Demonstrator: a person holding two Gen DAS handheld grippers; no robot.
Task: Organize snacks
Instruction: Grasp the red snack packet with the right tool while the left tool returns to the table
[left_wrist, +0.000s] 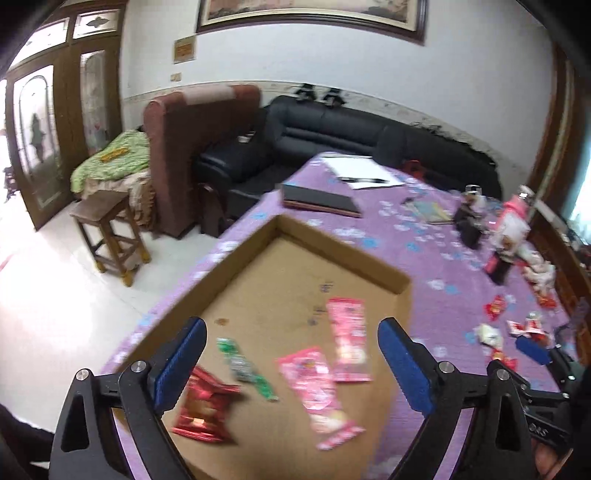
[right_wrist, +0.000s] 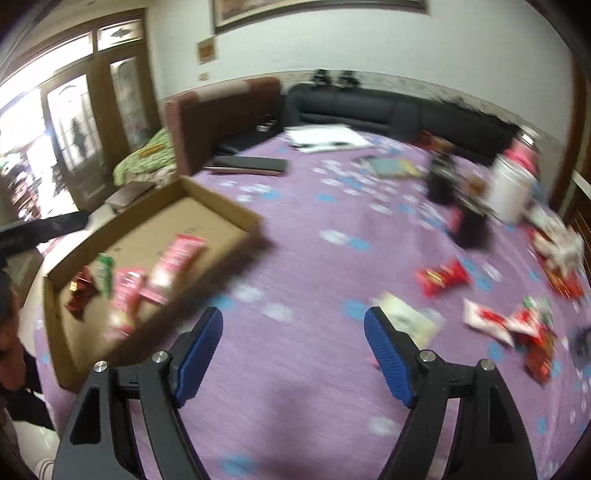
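Snack sorting under way on a desk (right_wrist: 303, 369) covered in a purple flowered cloth: the left hand-held gripper (left_wrist: 291, 354), its blue pads spread wide with nothing between them, hangs over a shallow brown cardboard box (left_wrist: 280, 229) at the centre of the left wrist view. Four packets already lie on the box floor: a dark red foil packet (left_wrist: 201, 410) at lower left, a thin green wrapper (left_wrist: 245, 363), and two long pink packets (left_wrist: 317, 387) (left_wrist: 349, 339) lying side by side, long axes running roughly up the frame.

The right hand-held gripper (right_wrist: 293, 343), also wide and empty, hovers over bare cloth in the lower middle of the right wrist view, with the box off to its left. The loose snacks lie to its right: a pale flat packet (right_wrist: 410, 317) just beyond its right pad, a red crinkled packet (right_wrist: 443, 280) farther up and right, and a red and white cluster of wrappers (right_wrist: 517, 325) near the right edge. Motion blur hides their exact orientation. The right hand looks nearer to these, so the next pickup likely falls to it, reaching rightward.
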